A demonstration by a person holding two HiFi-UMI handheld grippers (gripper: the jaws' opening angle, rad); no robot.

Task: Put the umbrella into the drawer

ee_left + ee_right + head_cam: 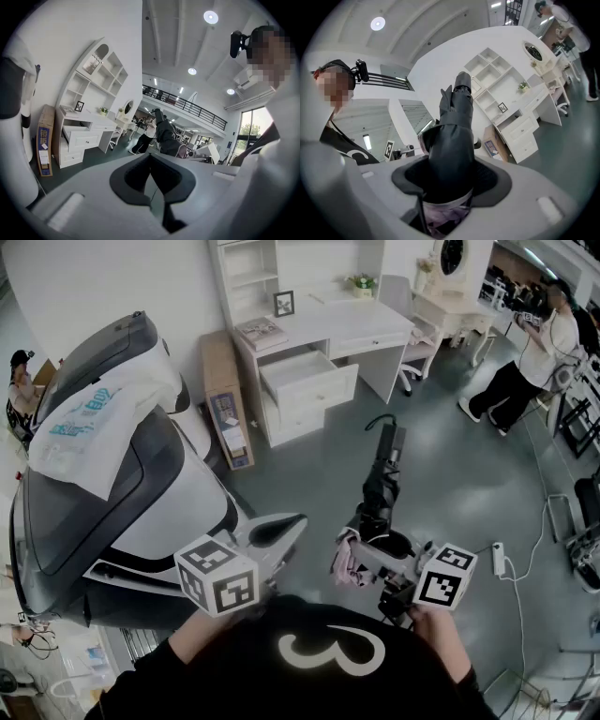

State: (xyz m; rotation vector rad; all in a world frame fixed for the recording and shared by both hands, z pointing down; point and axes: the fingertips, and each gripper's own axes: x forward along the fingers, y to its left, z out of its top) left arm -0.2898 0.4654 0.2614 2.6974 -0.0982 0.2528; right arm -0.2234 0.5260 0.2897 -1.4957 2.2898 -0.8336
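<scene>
Between the jaws of the right gripper (449, 185), folded black umbrella (453, 136) — pinched, sticking out ahead

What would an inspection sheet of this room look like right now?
Surface: grey floor.
Job's things: folded black umbrella held in the right gripper; drawer of the white desk stands open.
Clutter: cardboard box beside the desk; printed plastic bag on the massage chair.
Grippers: right gripper shut on the umbrella; left gripper shut, empty.
Cables: power strip with white cable on the floor.
Surroundings: another person standing at the far right.
</scene>
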